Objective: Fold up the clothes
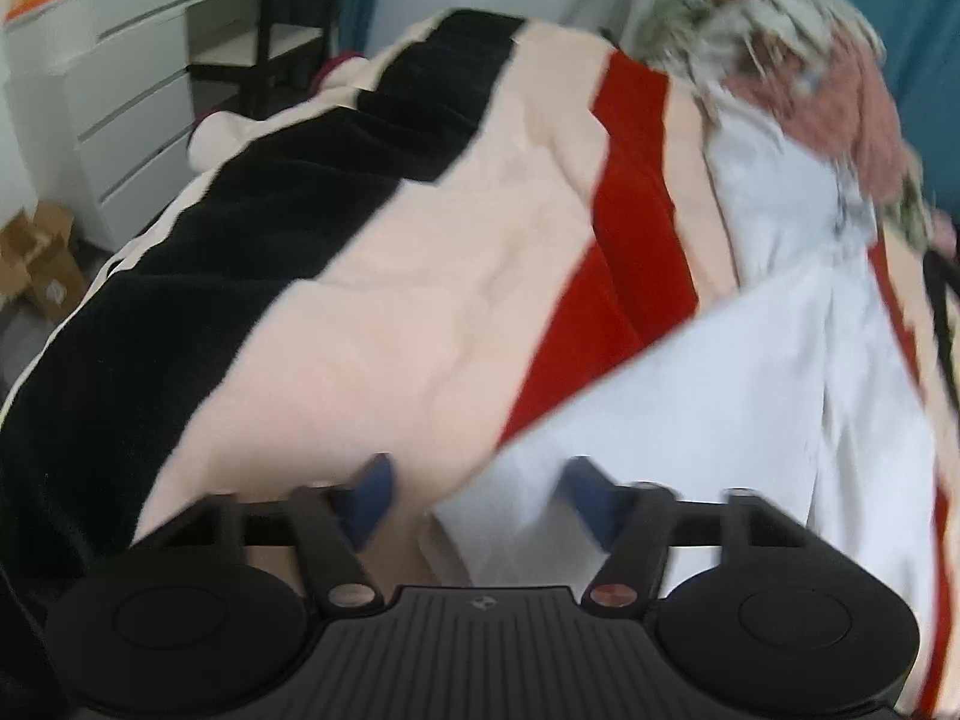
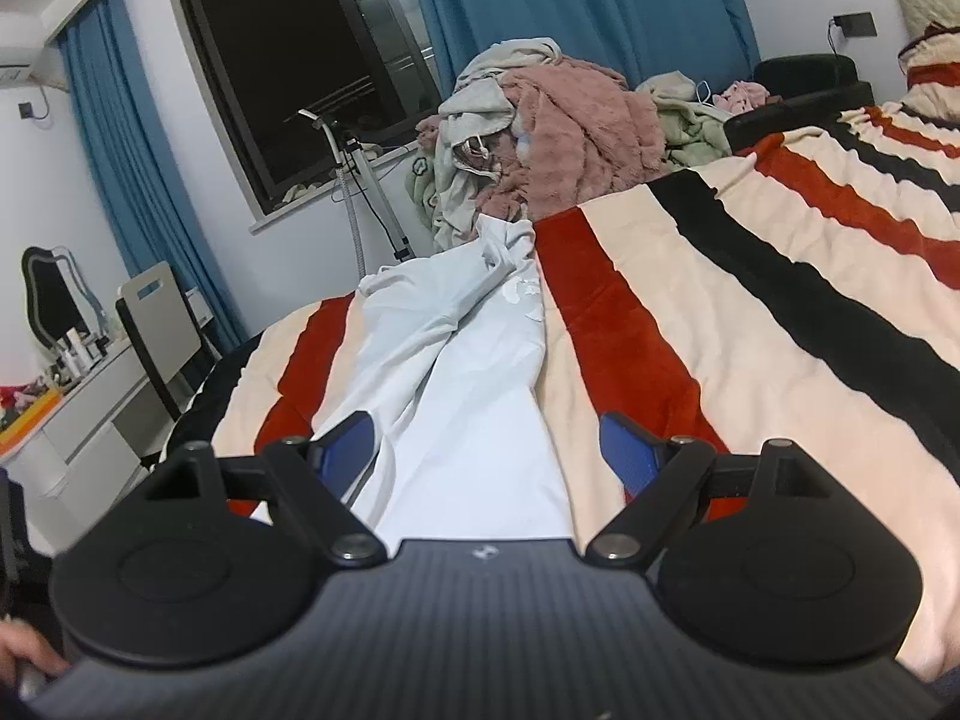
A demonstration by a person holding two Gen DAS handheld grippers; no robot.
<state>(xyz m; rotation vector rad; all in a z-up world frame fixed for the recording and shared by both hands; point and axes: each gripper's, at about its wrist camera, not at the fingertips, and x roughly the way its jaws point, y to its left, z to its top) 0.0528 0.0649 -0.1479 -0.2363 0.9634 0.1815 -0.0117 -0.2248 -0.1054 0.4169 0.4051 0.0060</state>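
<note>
A: Left wrist view: left gripper (image 1: pixel 477 495) is gaping wide, empty, over the near edge of the pale white cotton garment (image 1: pixel 774 372) lying right on the striped fleece blanket (image 1: pixel 420 276).

B: Right wrist view: right gripper (image 2: pixel 489 453) is hanging wide apart, straddling that garment (image 2: pixel 456 372). It's looking light and floppy; pinch near corners.

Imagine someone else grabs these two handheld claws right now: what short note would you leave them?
Left gripper: open, empty, hovering over the near edge of the pale blue-white cotton garment.
Right gripper: open, empty, straddling the garment's near end.
The garment lies stretched lengthwise, bunched at its far end, on the red, black and cream striped blanket. A heap of unfolded pink and grey clothes waits beyond it.
Done: no fold visible.
Left: grip, flatten and fold this garment, then probably the heap.
</note>
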